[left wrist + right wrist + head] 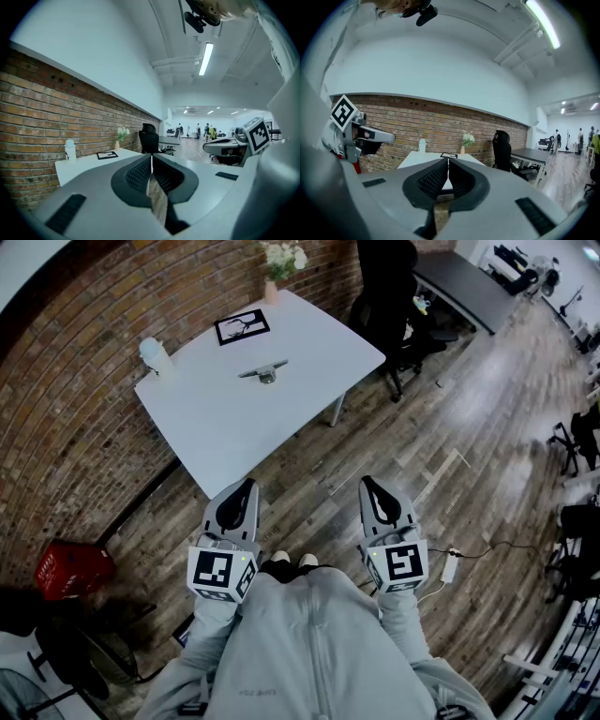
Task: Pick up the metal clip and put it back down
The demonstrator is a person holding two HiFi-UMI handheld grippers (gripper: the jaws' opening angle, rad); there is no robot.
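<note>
- Left tool [249,484]: we find its jaws together with nothing between them. It is held over the floor [441,409], short of the surface [309,343].
- Right tool [367,482]: we find its jaws together and empty. It is level with the left tool, beside it and also over the floor.
- Clip [264,372]: metal. We log it lying near the middle of the surface, well apart from both tools.
- Bottle [156,355]: pale and upright, at the surface's left corner near the brick wall [56,427].
- Card [242,326]: black-bordered and flat on the surface, beyond the clip.
- Flowers [278,261]: white, in a small vase at the far corner of the surface.
- Chair [389,296]: black, on the floor just right of the surface.
- Crate [73,570]: red, on the floor by the wall. We place it left of the left tool.
</note>
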